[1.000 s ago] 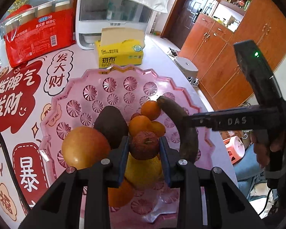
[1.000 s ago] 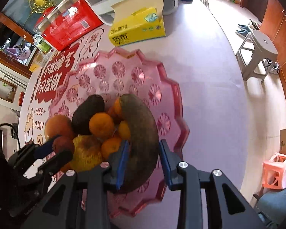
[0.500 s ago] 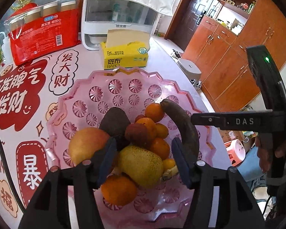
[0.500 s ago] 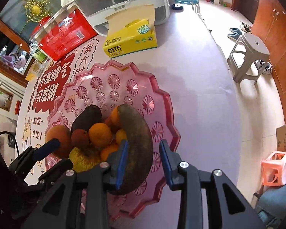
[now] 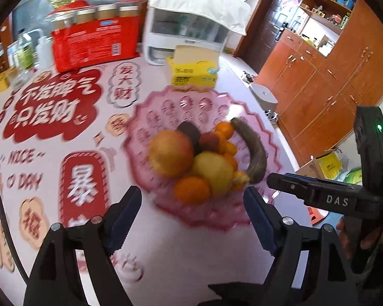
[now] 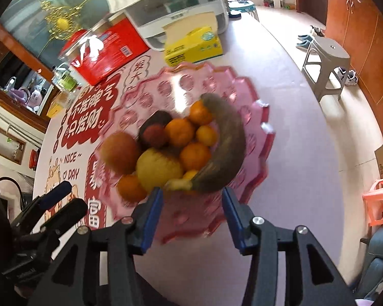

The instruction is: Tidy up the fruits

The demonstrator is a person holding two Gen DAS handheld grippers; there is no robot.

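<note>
Only rightward: grey stool beyond bowl.

One scalloped pink plastic fruit tray on the bench. In it, as far as blur allows:
- small round oranges: six visible
- one long brown-skinned banana
- one large yellow pear-like fruit
- one big orange-red apple
- one small dark red fruit
- one dark avocado

Beyond the tray: one yellow tissue box, one red package, one white appliance. Two black handheld grippers.
</note>
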